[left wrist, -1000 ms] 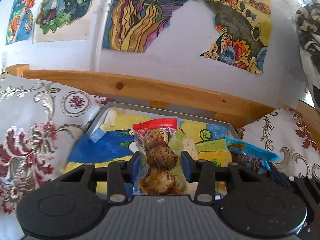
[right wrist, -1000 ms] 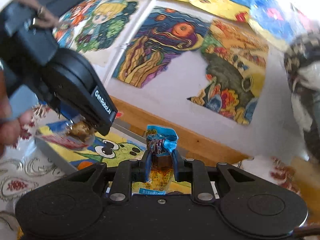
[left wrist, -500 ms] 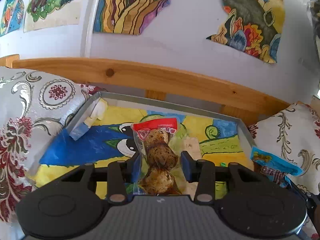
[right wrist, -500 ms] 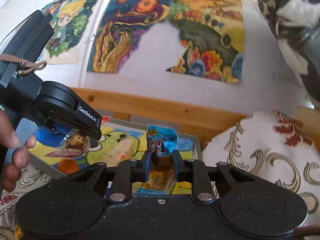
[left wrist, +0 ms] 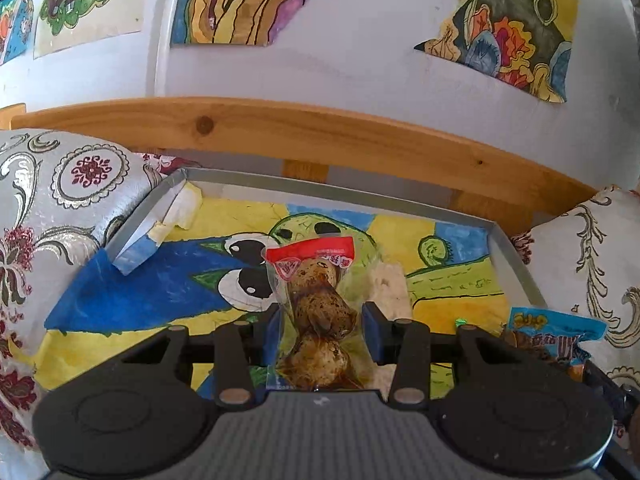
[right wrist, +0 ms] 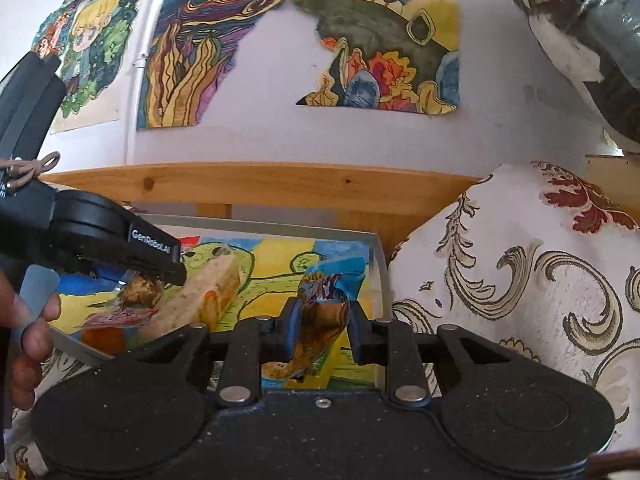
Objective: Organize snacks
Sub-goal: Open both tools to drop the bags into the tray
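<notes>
Above the near edge of the grey tray (left wrist: 516, 252), the left gripper (left wrist: 318, 320) was clamped on a clear egg packet (left wrist: 316, 312) with a red top, held upright over the painted tray floor. Toward the tray's right edge, the right gripper (right wrist: 320, 320) pinched a blue snack packet (right wrist: 324, 300), level and pointing at the wooden rail (right wrist: 280, 184). A hand (right wrist: 24, 340) gripped the left tool's handle by the tray's left edge, beside a patterned cushion (right wrist: 520, 280).
</notes>
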